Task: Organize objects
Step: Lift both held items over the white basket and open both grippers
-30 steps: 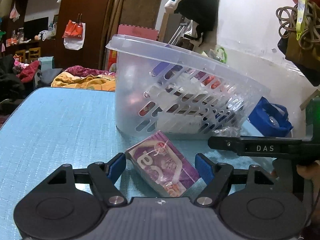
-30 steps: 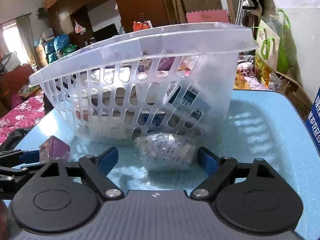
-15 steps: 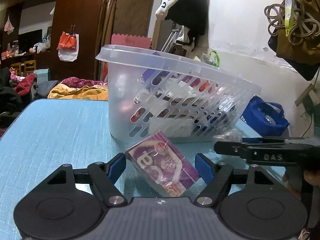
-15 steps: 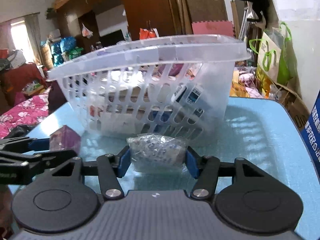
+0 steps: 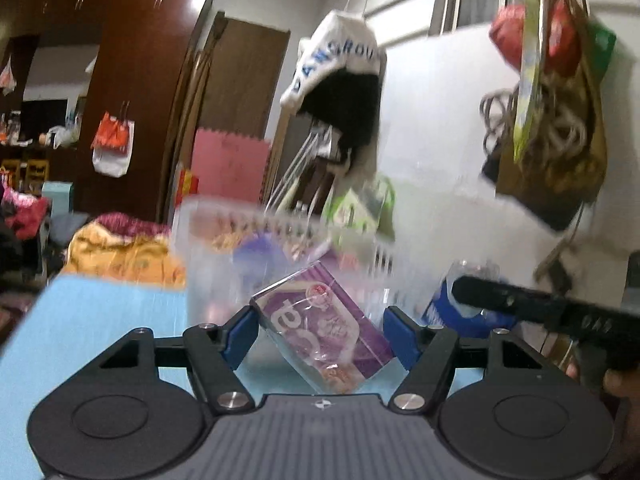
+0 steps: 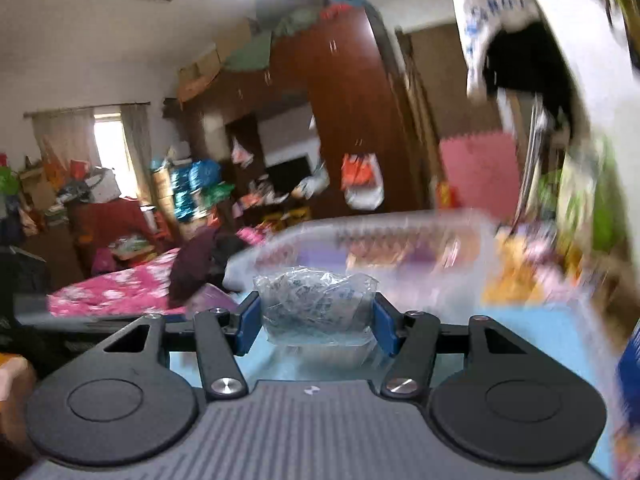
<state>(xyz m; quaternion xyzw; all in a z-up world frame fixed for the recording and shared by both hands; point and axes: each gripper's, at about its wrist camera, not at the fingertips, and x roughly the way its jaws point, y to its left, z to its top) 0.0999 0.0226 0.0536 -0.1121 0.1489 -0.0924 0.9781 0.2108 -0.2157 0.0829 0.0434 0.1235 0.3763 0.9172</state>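
My left gripper is shut on a purple packet and holds it lifted, tilted, in front of the clear plastic basket. My right gripper is shut on a clear plastic bag of small items and holds it raised near the basket's rim. The basket holds several packets and looks blurred in both views. The right gripper's side shows in the left wrist view, to the right of the packet.
The blue table lies under both grippers. A blue bag sits at the table's right. A cap and bags hang on the wall behind. Furniture and clutter stand beyond the table.
Both grippers have risen from the table with their loads. The right gripper closed on the clear bag. The left closed on the purple packet and lifted it. The basket now sits lower in both views.
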